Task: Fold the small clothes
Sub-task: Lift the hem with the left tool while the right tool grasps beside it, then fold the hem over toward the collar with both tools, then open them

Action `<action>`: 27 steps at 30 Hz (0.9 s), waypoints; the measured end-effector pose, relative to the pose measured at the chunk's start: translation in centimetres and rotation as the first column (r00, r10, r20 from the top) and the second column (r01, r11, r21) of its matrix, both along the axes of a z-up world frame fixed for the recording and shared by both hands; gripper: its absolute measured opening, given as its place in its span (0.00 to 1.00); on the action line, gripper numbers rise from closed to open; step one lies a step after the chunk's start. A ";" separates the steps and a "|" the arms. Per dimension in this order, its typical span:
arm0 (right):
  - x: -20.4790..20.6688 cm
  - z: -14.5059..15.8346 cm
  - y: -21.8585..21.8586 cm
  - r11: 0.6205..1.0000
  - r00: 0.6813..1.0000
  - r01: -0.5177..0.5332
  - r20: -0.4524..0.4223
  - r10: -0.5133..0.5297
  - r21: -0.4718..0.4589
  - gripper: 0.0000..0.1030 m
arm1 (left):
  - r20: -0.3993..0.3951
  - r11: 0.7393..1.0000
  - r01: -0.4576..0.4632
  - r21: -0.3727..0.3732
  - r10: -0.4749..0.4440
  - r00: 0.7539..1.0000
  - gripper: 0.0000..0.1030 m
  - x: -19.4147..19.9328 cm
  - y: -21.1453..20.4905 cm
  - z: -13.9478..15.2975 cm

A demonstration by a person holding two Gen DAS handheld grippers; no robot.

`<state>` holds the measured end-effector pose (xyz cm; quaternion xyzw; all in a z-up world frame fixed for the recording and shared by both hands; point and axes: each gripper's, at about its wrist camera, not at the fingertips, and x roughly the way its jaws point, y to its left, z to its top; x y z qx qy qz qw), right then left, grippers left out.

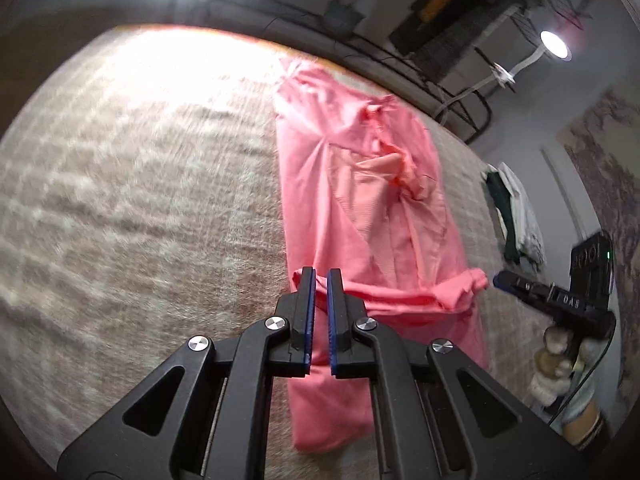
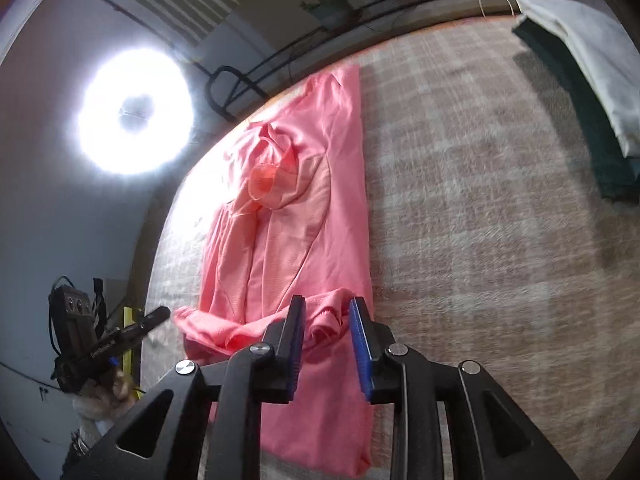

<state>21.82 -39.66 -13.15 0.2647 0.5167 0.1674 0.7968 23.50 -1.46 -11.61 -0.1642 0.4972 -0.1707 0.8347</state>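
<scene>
- Nearest the cameras, the left gripper (image 1: pixel 321 276) had its blue-padded jaws nearly together, pinching a fold of the pink garment (image 1: pixel 360 200); the right gripper (image 2: pixel 326 306) stood partly open, pads off the cloth bunched between them.
- Lettering "DAS" showed on the right gripper's side; other writing was too blurred to read.
- Beyond, the thin garment lay lengthwise on the woven checked counter (image 2: pixel 480 200), its near end cut off.
- Farthest, folded white and dark green cloths (image 2: pixel 580 60) lay.

The near end of the pink garment (image 1: pixel 360 208) runs under each claw's black frame and out of sight. The checked desk (image 2: pixel 500 220) cover is motion-blurred. Folded white and dark green cloths (image 2: pixel 592 80) are cut off by the right wrist view's rim.
</scene>
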 end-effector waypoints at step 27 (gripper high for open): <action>1.0 0.0 3.0 0.948 0.984 -0.105 0.107 0.144 -0.302 0.31 | 0.084 0.984 0.074 0.162 -0.089 0.993 0.21 1.3 -1.7 -2.4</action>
